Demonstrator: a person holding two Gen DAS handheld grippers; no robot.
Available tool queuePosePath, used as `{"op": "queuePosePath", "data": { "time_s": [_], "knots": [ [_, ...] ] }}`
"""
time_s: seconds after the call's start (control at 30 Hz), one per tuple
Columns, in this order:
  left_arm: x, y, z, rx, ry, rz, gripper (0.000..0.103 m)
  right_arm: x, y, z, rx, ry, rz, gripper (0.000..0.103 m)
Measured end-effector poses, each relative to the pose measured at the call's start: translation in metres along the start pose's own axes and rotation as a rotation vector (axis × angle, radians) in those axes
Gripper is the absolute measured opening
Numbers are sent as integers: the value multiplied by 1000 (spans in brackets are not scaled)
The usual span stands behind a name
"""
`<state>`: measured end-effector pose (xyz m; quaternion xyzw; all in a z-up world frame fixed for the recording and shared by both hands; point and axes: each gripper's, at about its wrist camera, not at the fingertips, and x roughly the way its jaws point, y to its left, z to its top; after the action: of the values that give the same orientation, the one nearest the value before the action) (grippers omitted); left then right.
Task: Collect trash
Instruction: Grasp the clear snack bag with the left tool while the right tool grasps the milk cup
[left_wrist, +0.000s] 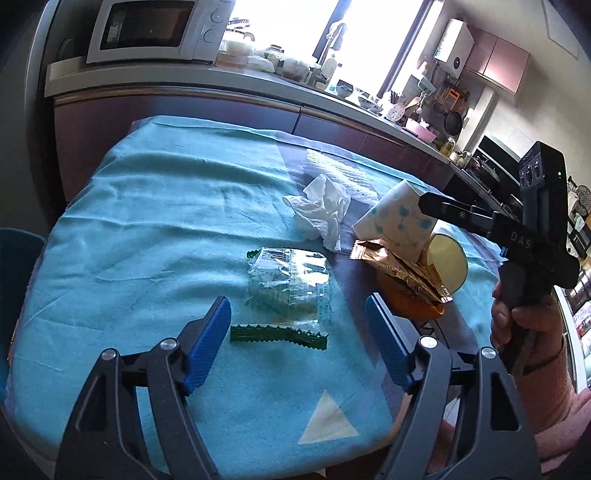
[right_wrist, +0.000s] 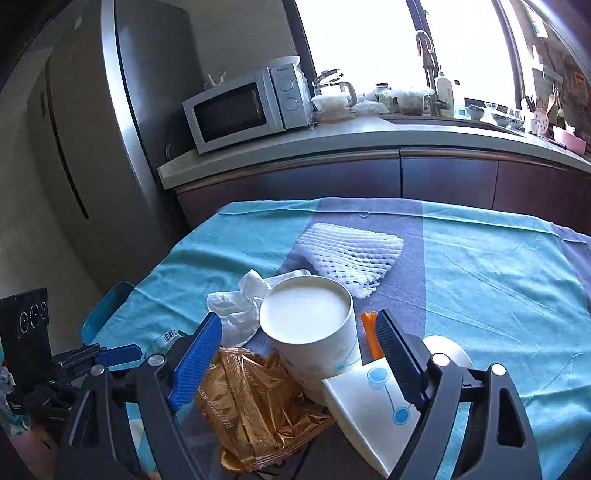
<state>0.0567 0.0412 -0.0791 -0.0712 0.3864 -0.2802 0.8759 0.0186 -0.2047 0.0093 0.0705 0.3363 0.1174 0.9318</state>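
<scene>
The worktop (left_wrist: 110, 221) wears a teal cloth. On it lie paper cups (right_wrist: 314, 332), a gold wrapper (right_wrist: 255, 406), crumpled tissue (left_wrist: 321, 210) and a clear packet (left_wrist: 288, 280) — both hand-held grippers, left (left_wrist: 297, 339) and right (right_wrist: 301, 354), gape released, gripping nothing.

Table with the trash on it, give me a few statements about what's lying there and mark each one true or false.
1. The left gripper is shut on the clear wrapper. False: its jaws stand open, the wrapper lies ahead of them.
2. A crumpled white tissue lies on the tablecloth. True.
3. The paper cup nearest the right gripper is full of coffee. False: only white shows inside.
4. A gold snack wrapper lies beside the paper cups. True.
5. The white foam net is in the right gripper. False: it lies beyond the cups, on the table.
</scene>
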Motion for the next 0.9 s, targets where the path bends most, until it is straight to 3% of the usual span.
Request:
{"op": "queuePosePath", "data": {
  "time_s": [0.1,0.23,0.37,0.9],
  "knots": [
    [10,-3,1,6,28,19,68,6,0,-3,-4,12,7,81],
    [14,-4,1,8,39,37,55,9,-1,-4,-2,15,15,68],
    [13,-2,1,-2,34,36,53,8,-6,-3,18,7,19,56],
    [-21,4,0,-4,-40,45,50,-12,-1,14,39,-92,56,55]
  ]
}}
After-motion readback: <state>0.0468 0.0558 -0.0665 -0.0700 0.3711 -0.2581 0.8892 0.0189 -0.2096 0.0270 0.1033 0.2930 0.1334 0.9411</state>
